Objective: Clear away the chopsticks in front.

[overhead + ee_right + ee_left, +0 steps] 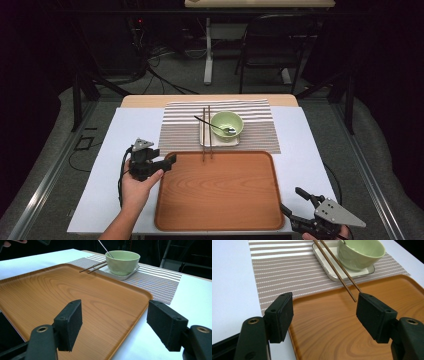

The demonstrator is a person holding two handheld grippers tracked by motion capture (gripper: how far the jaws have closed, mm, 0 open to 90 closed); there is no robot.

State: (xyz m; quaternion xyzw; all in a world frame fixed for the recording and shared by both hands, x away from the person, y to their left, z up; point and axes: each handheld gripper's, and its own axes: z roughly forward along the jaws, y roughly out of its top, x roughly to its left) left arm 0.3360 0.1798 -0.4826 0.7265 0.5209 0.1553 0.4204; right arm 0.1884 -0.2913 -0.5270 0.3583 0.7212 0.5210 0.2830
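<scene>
So the setup here looks like a place setting about to be cleared onto the wooden tray [220, 192], which sits bare in the lower middle of the high view. Just above it in the frame is a striped placemat [180, 130] with a small white plate [205, 141] on it, and a green bowl [226, 125] stands on that plate with a spoon [214, 125] leaning in it. The chopsticks [206, 132] lie across the plate's left side with their near tips poking over the tray's top edge. My guess is they were laid that way so they're easy to pinch from the tray side.

The left gripper [170, 161] is at the left of the frame, held low at the tray's upper left corner, the hand [137, 186] wrapped under it and the forearm coming up from the bottom edge. In the left gripper view its jaws are spread wide and empty, aimed at the chopstick tips [355, 296], which sit just inside the right jaw, near but not touching.

The right gripper [295, 202] is in the lower right corner, off the tray's right edge, also spread open with nothing in it, looks like it's just waiting
</scene>
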